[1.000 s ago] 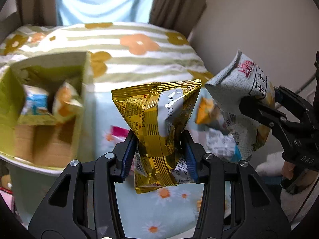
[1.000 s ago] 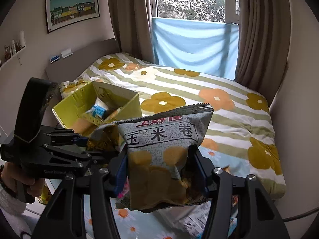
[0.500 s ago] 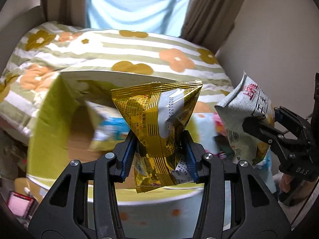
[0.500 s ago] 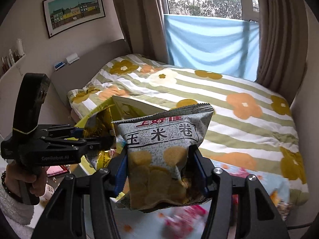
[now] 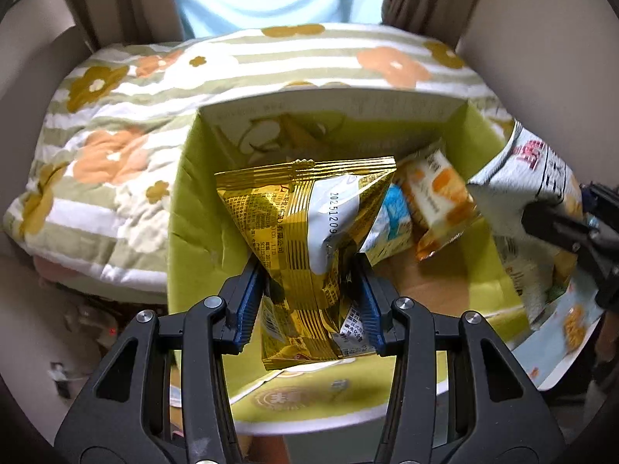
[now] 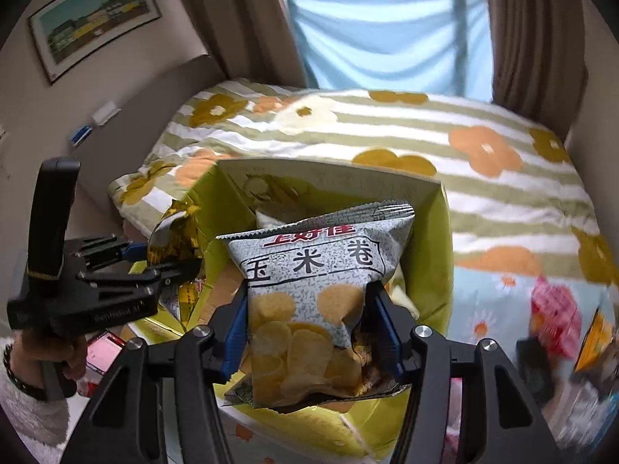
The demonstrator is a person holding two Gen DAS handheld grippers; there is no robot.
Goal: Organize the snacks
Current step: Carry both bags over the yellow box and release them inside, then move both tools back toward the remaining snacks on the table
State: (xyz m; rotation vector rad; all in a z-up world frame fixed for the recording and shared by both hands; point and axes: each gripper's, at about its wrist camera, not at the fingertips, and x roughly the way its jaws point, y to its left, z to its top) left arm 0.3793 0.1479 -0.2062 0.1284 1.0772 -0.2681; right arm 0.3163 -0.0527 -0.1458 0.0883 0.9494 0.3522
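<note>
My left gripper (image 5: 309, 290) is shut on a gold snack bag (image 5: 305, 232), held over the open yellow-green cardboard box (image 5: 182, 201). Inside the box lie an orange-and-white snack pack (image 5: 437, 201) and a blue-and-white pack (image 5: 394, 212). My right gripper (image 6: 309, 321) is shut on a grey chip bag (image 6: 313, 270) with red and black print, above the same box (image 6: 445, 263). In the left wrist view the grey chip bag (image 5: 541, 193) hangs at the box's right wall. In the right wrist view the left gripper (image 6: 170, 259) with the gold bag (image 6: 174, 239) sits at the box's left side.
The box rests on a bed with a green-striped flowered blanket (image 6: 387, 123). More snack packs (image 6: 553, 313) lie on a light blue daisy sheet (image 6: 487, 294) to the right. A hand in a white fuzzy sleeve (image 6: 23, 410) holds the left gripper. Curtains and walls ring the bed.
Both grippers have swung with their bags from over the blue daisy sheet to above the yellow-green box, which now fills the middle of both views. Grips unchanged.
</note>
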